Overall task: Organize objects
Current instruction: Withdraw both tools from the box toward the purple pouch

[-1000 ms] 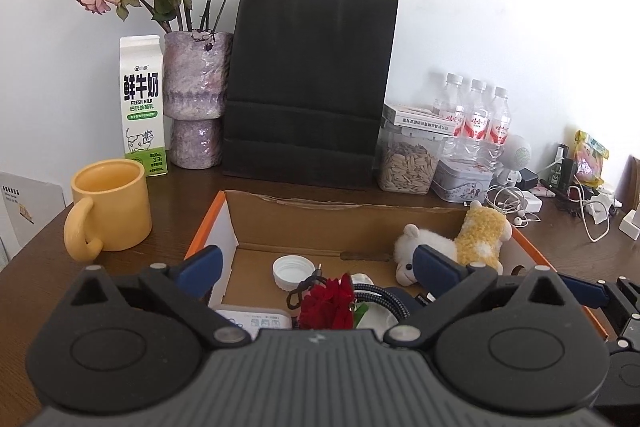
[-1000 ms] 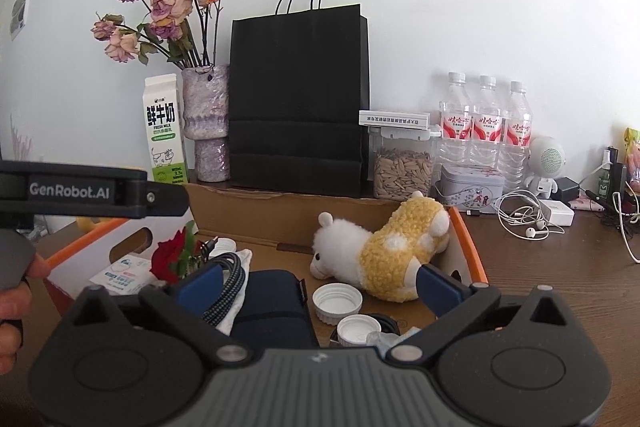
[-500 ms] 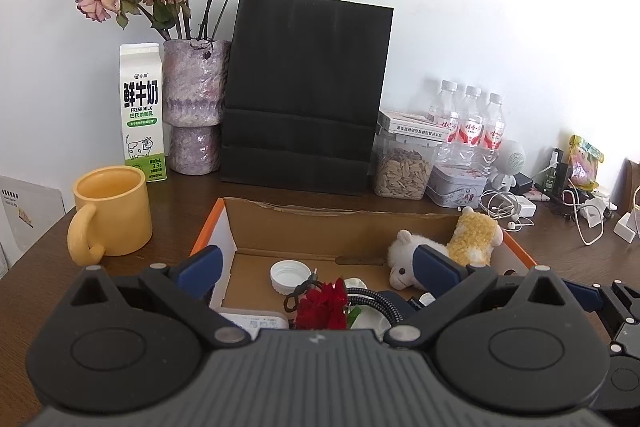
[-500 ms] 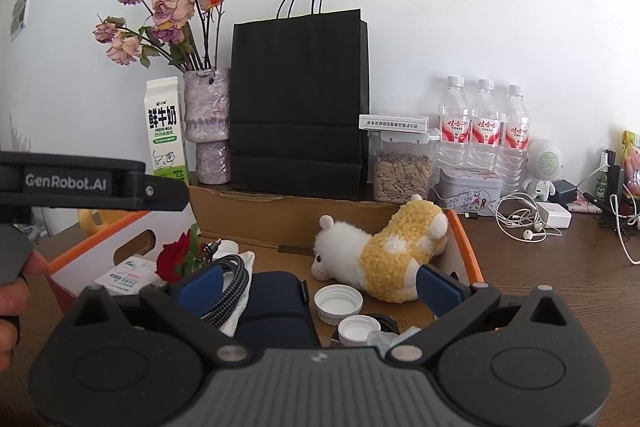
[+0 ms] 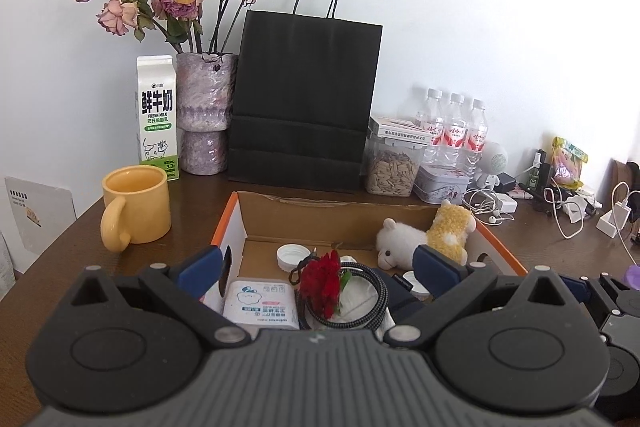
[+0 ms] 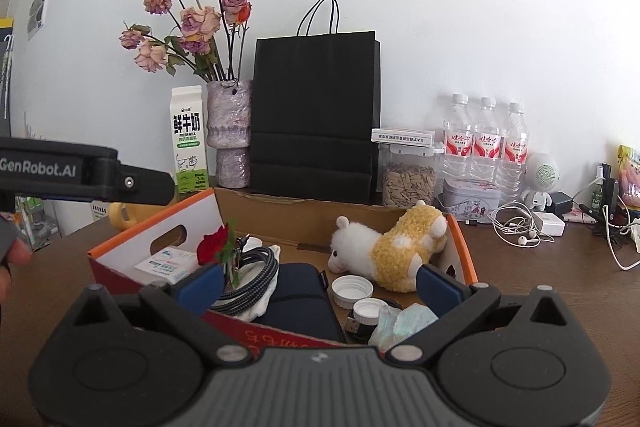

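Observation:
An open cardboard box (image 5: 332, 215) (image 6: 280, 205) with orange edges sits on the brown table. It holds a plush sheep (image 5: 428, 235) (image 6: 392, 247), a red rose (image 5: 324, 283) (image 6: 214, 247), a coiled braided cable (image 5: 360, 299) (image 6: 248, 279), a tissue pack (image 5: 260, 303) (image 6: 166, 263), white caps (image 5: 292, 255) (image 6: 352, 289) and a dark pouch (image 6: 300, 303). My left gripper (image 5: 318, 269) is open and empty above the box's near edge. My right gripper (image 6: 318, 281) is open and empty above the box's near right part. The left gripper's body (image 6: 80, 173) shows at the left of the right wrist view.
Behind the box stand a yellow mug (image 5: 136, 205), a milk carton (image 5: 157, 117), a vase of dried roses (image 5: 204, 115), a black paper bag (image 5: 304, 99), a seed jar (image 5: 394, 169), a tin (image 5: 442, 183) and three water bottles (image 5: 454, 131). Cables and chargers (image 5: 560, 203) lie at the right.
Both grippers have pulled back and risen a little, so the box and the things behind it look smaller and lower. Both stay open and empty.

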Tool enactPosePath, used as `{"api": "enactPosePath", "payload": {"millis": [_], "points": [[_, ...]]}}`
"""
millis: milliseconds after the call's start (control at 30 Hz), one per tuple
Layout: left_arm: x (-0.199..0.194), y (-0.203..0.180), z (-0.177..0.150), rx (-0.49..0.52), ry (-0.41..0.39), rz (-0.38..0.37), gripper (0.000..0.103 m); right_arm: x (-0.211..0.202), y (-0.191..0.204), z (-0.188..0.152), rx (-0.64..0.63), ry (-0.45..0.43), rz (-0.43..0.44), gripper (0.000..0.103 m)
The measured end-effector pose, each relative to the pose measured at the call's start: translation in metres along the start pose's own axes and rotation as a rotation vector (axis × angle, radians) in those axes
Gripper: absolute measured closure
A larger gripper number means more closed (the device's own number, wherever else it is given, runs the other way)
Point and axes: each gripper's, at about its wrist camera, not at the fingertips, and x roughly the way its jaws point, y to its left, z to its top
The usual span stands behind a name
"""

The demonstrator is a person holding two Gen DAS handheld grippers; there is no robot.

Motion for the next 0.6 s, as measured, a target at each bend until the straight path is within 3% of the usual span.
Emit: {"api": "enactPosePath", "payload": {"millis": [600], "points": [[-0.06, 0.014, -0.04, 0.024, 0.097, 0.065, 0.0, -0.055, 0.028, -0.042, -0.032, 0.112, 0.08, 0.0]]}}
